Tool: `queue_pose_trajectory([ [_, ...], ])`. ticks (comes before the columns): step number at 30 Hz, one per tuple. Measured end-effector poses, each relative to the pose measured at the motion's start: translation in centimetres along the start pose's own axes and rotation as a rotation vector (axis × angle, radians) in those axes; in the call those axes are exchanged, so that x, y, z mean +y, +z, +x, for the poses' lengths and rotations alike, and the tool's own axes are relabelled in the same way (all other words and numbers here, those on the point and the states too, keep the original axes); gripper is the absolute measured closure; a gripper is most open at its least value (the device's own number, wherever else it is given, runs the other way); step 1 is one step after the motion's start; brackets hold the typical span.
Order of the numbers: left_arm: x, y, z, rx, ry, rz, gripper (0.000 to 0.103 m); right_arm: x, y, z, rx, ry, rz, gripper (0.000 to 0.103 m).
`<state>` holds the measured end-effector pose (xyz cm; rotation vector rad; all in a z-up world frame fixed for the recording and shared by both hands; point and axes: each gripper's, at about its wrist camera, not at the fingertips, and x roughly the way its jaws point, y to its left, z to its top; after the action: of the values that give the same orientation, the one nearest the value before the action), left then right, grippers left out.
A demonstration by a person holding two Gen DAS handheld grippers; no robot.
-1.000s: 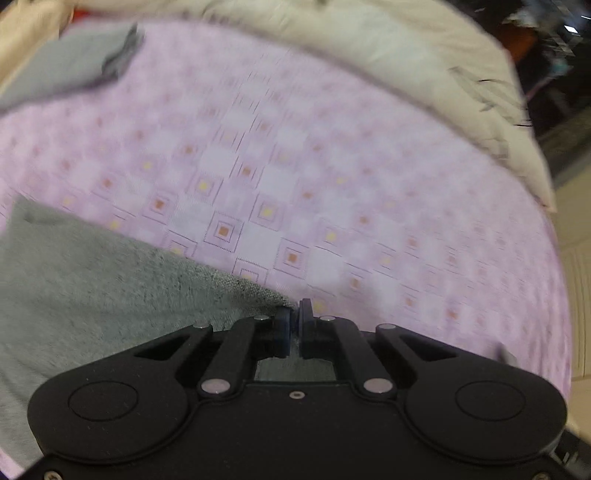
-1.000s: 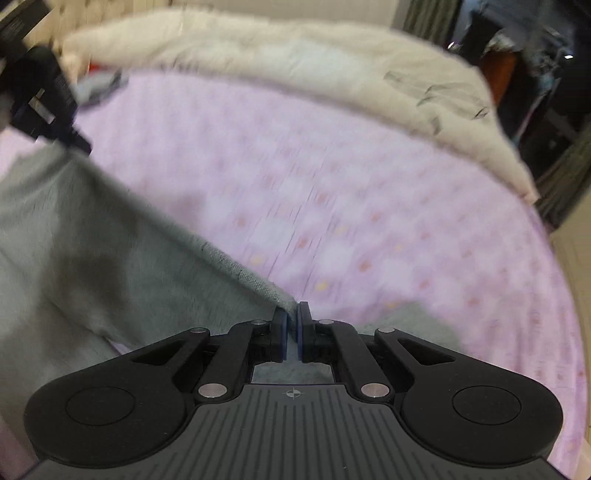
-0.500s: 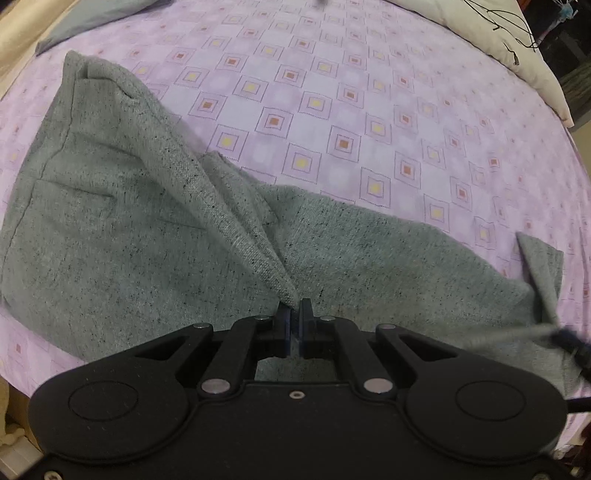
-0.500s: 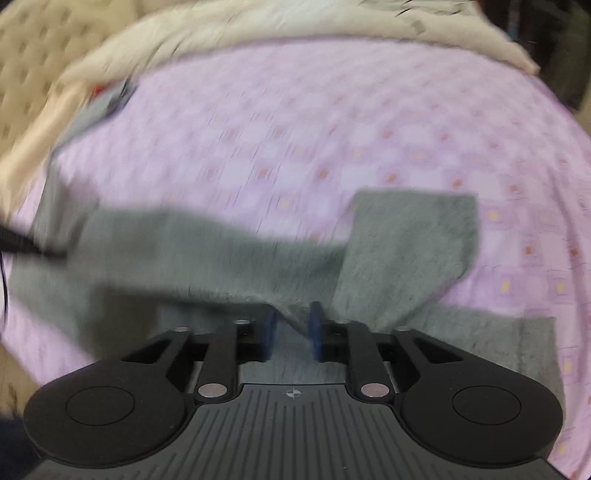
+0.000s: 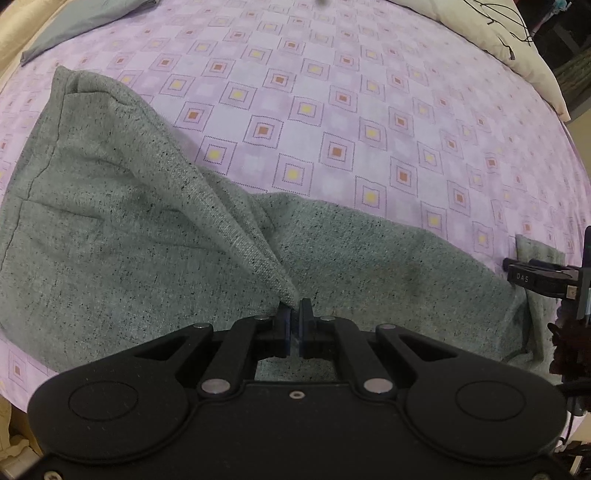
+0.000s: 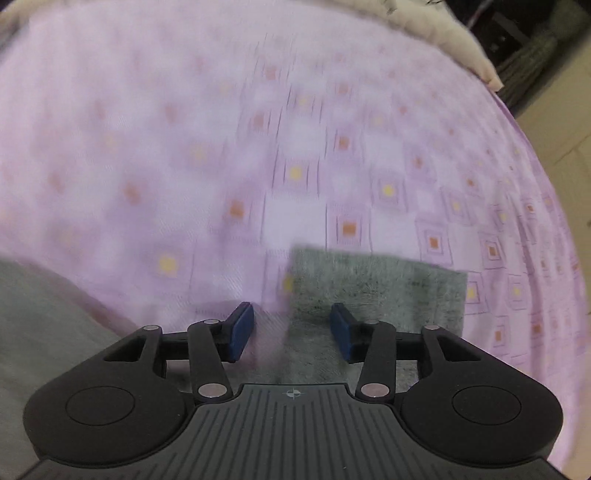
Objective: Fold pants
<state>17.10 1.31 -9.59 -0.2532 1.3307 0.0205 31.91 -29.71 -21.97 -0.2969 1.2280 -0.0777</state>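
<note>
I have the bed (image 5: 369,122) under me, its lilac sheet with small orange and yellow squares running out to a cream duvet (image 5: 532,62) bunched along the far edge and a grey cloth (image 5: 74,26) lying at the far left corner. Across the near part of the sheet lie the grey speckled pants (image 5: 110,236), broad end to the left and a leg stretching off to the right, where its cuff end (image 6: 376,288) lies flat on the sheet. My left tongs (image 5: 295,314) are clamped on a pinch of the fabric near the middle of the garment, pulling it up into a taut ridge that runs back toward the far left corner of the pants. My right tongs (image 6: 291,328) stand low over the cuff end with their jaws apart and closing; cloth lies beneath them, yet the blue pads (image 6: 240,328) press on nothing. I judge this the set-down of a lengthwise fold, with one side just let go and the other held. Next I need the right tongs to take a fresh edge cleanly, catching both layers, while the left keeps the ridge from dragging the folded leg askew.
</note>
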Motion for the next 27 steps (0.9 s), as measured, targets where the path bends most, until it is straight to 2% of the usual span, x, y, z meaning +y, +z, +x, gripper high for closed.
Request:
queue_pose_trajectory([
  [1,0.1,-0.1,-0.2,-0.005,-0.007,-0.005,0.099,-0.1,0.5,-0.3,0.007,-0.016,-0.031,0.097],
  [3,0.1,1.1,-1.0,-0.040,-0.026,-0.018,0.099,-2.1,1.5,-1.9,-0.037,0.011,-0.006,0.097],
  [5,-0.5,2.6,-2.5,-0.109,-0.037,-0.004,0.099,-6.0,2.5,-4.4,-0.109,0.045,0.111,0.097],
  [8,-1.8,4.7,-5.9,-0.254,-0.030,0.035,0.099,-13.3,2.4,-9.4,-0.255,0.088,0.325,0.097],
  [11,-2.4,5.3,-8.9,-0.375,-0.015,0.073,0.099,-19.7,0.0,-14.0,-0.367,0.090,0.486,0.097],
  [13,-2.2,4.3,-10.3,-0.400,-0.035,0.079,0.096,-22.9,-3.4,-15.8,-0.396,0.101,0.586,0.097],
  [14,-1.9,3.4,-10.6,-0.392,-0.052,0.081,0.096,-24.0,-5.6,-16.4,-0.409,0.124,0.640,0.097],
  [16,-1.9,0.8,-10.5,-0.361,-0.026,0.106,0.098,-25.1,-9.4,-16.2,-0.387,0.113,0.701,0.099],
  [18,-2.2,-2.2,-9.3,-0.305,0.013,0.156,0.098,-24.9,-13.2,-14.4,-0.298,0.085,0.724,0.099],
  [20,-1.8,-4.2,-7.1,-0.210,0.038,0.148,0.098,-24.7,-17.8,-11.2,-0.181,0.115,0.808,0.099],
  [23,-0.8,-7.3,-2.8,-0.064,0.070,0.128,0.098,-23.7,-21.8,-6.8,-0.012,0.113,0.826,0.099],
  [24,-0.7,-7.8,-2.1,-0.047,0.082,0.119,0.098,-23.4,-22.9,-6.0,-0.003,0.137,0.856,0.096],
  [26,-0.7,-8.3,-1.3,-0.036,0.109,0.102,0.098,-23.2,-23.7,-5.7,-0.057,0.220,0.921,0.095],
  [27,-0.8,-8.3,-1.2,-0.044,0.113,0.092,0.098,-23.2,-23.6,-5.7,-0.090,0.253,0.933,0.087],
])
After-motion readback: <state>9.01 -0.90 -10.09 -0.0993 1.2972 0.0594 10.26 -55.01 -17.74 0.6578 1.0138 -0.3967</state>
